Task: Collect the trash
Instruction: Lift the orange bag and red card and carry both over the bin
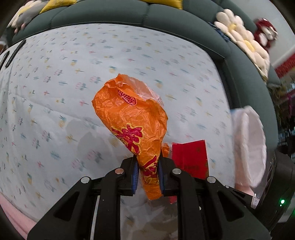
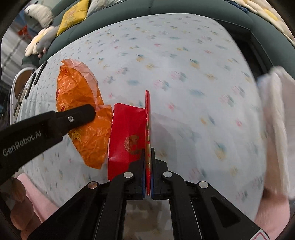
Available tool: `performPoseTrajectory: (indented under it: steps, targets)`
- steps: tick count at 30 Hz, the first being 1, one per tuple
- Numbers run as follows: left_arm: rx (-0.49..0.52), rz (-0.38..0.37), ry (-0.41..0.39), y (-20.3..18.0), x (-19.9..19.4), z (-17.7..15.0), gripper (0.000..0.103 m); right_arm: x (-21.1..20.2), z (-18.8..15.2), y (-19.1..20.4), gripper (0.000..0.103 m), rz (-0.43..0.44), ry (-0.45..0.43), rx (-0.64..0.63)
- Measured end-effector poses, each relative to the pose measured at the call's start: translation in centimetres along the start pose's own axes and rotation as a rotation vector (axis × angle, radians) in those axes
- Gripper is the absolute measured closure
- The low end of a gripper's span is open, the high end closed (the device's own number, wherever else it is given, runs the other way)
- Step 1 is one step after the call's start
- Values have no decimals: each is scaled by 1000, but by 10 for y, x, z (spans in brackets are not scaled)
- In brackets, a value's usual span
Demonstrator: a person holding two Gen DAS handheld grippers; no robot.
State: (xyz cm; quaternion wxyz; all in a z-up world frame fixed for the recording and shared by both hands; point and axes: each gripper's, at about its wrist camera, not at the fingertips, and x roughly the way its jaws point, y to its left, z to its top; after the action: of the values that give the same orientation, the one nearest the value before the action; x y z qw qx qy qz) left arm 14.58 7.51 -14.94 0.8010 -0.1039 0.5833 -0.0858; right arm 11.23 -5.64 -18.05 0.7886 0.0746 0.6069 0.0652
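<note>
— What's the biggest thing in front of them?

— The bed: a pale blue sheet [image 1: 55, 92] printed with small flowers, framed by a dark green padded headboard [image 1: 114, 16]. Flower-shaped cushions [image 1: 241, 42] and a yellow pillow [image 2: 73, 16] sit up along the padding, and something white and pink [image 1: 248, 145] shows blurred at the right edge; I can't tell what it is.

— And the trash?

— Two pieces, both off the sheet and held above it. The larger is a crumpled orange wrapper [image 1: 132, 118] with red and yellow lettering. The left gripper [image 1: 147, 177] is clamped on its lower end, the blue pads pressing it from both sides, so the rest of it stands up over the sheet.

— The other one?

— A red envelope [image 2: 129, 133] with a gold emblem, folded or bent, so one part faces the right wrist view and the other is seen edge-on. The right gripper [image 2: 147, 175] is squeezed tight on that thin edge, jaws all but meeting.

— How close are the two?

— Just beside each other. From the right wrist view the left gripper's black finger lies across the orange wrapper, which nearly touches the envelope.
</note>
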Motion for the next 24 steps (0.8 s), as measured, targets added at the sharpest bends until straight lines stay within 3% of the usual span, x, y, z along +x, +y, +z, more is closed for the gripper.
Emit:
performPoseTrajectory:
  steps: [15,24]
  targets:
    - [181,-18,-83,-89,-45,-30,86,-86,-38,-63,100,-7,-160,134]
    - [304,-99,-114,-156,-61,-39,86,-129,-49,-114,100,-43,-261,237]
